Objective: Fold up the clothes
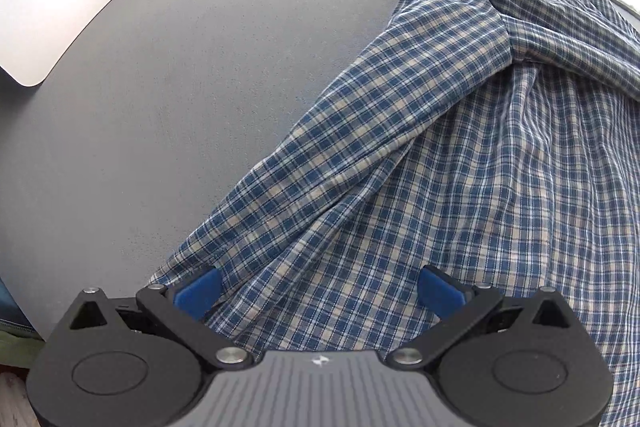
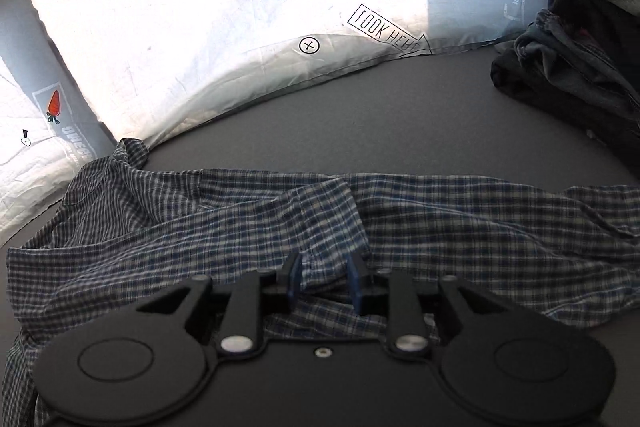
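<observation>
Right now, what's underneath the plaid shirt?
The plaid shirt lies spread on a grey bed surface, which shows around its edges. Anything beneath the cloth itself is covered.

Left wrist: close, steeply down on shirt.
Right wrist: low, slanting toward pillow.
Shared: probably the same shirt.

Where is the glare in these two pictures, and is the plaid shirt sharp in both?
Right wrist view: sunlight blows out the white pillow; the plaid shirt lies dim and slightly soft. Left wrist view: even light, shirt sharp, fisheye bending the grey surface.
</observation>
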### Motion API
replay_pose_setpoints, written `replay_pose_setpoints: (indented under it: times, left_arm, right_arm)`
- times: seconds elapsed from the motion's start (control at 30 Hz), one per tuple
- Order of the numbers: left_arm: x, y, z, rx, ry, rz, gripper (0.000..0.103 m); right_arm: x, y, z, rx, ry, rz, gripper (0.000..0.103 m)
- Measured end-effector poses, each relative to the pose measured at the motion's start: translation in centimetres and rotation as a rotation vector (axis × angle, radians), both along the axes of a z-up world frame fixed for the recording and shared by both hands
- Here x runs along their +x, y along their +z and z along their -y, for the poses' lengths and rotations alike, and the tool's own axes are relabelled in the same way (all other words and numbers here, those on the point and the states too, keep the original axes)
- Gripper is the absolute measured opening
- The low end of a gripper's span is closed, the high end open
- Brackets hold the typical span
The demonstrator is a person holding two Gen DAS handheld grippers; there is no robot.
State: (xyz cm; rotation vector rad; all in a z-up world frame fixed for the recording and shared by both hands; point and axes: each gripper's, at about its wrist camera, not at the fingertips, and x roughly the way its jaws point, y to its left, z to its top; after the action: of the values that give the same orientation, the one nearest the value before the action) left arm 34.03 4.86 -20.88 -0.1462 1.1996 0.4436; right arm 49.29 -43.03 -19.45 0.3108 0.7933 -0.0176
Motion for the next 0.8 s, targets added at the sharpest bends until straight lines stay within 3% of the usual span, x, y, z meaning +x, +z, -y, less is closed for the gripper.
replay_pose_setpoints:
  times: [0.17, 0.33, 0.53, 0.63, 0.8]
  left_arm:
    - [-1.7, -0.8, -1.4, -0.060, -0.037, 0.060, 0.103]
    - [-3.6, -0.3, 0.2, -0.044, -0.150, 0.099, 0.103]
    - [-7.5, 1.5, 0.1, -0.081, -0.283, 0.142, 0.103]
    - [-8.5, 2.4, -1.4, -0.114, -0.294, 0.189, 0.103]
    - [-7.7, 2.6, -5.1, -0.104, -0.248, 0.237, 0.103]
  right_arm:
    - [-4.6, 1.2, -2.7, 0.046, 0.008, 0.023, 0.028]
    - [-9.2, 1.0, -7.0, 0.093, 0.045, -0.002, 0.029]
    - [-14.2, 0.2, -14.2, 0.115, 0.115, -0.051, 0.030]
    - [-16.5, -0.3, -17.9, 0.129, 0.166, -0.084, 0.030]
    - [-18.9, -0.8, -22.7, 0.179, 0.210, -0.117, 0.030]
